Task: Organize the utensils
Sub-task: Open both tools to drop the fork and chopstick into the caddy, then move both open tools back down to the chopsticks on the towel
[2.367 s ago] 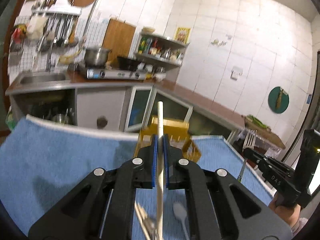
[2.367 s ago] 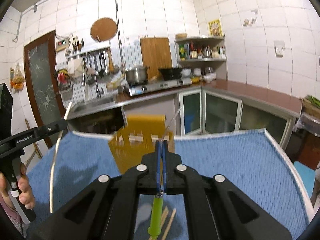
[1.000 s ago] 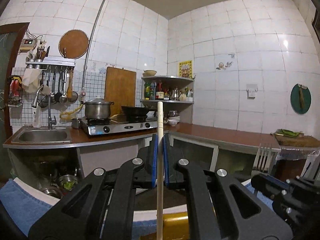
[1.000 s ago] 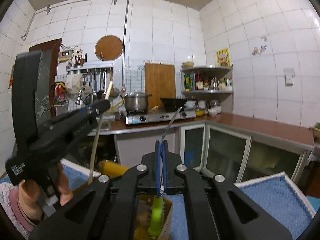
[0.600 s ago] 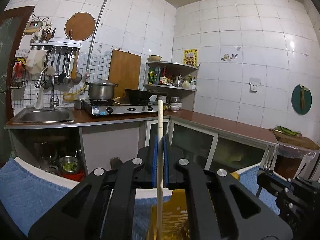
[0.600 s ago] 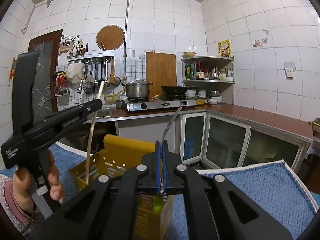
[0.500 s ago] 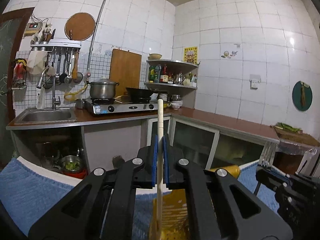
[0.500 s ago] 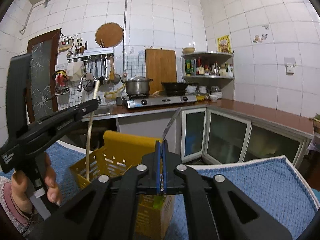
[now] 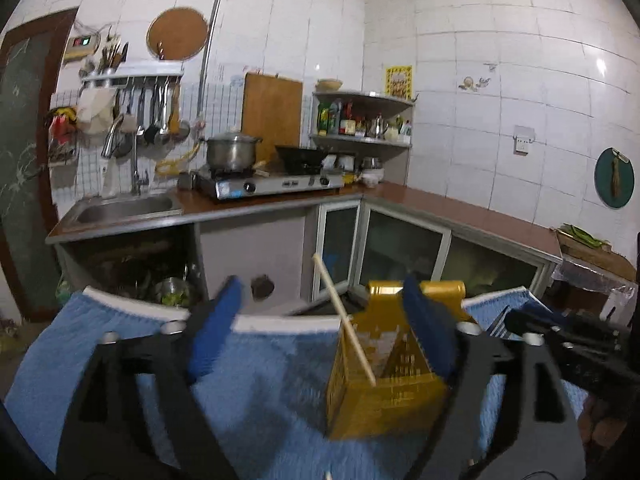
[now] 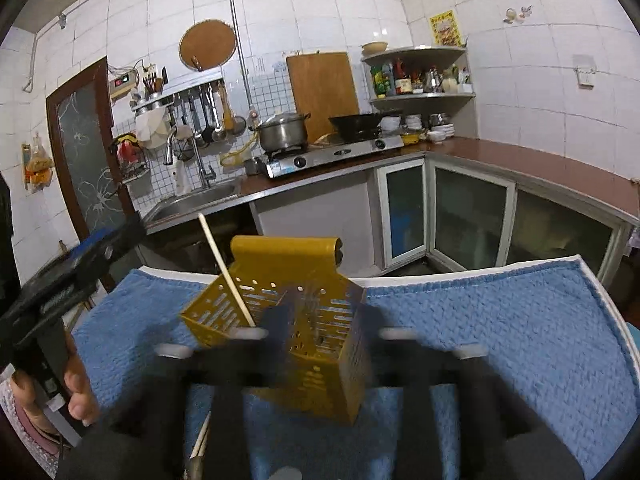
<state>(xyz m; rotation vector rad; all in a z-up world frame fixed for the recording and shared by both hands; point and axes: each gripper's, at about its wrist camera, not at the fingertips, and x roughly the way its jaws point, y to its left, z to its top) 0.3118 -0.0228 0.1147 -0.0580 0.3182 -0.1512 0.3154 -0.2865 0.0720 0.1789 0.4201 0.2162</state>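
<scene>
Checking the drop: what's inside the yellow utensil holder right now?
One wooden chopstick leans in the yellow utensil holder, its top sticking out. Whether a fork is in there too cannot be seen; the walls and blurred right gripper cover the inside.

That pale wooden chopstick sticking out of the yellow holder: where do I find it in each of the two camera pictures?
Left wrist view: the chopstick leans up and to the left from the yellow holder, low and just right of centre, between the open blue pads.
Right wrist view: the chopstick rises from the holder's left compartment, left of centre.
Shared landmark: the steel pot on the stove.
</scene>
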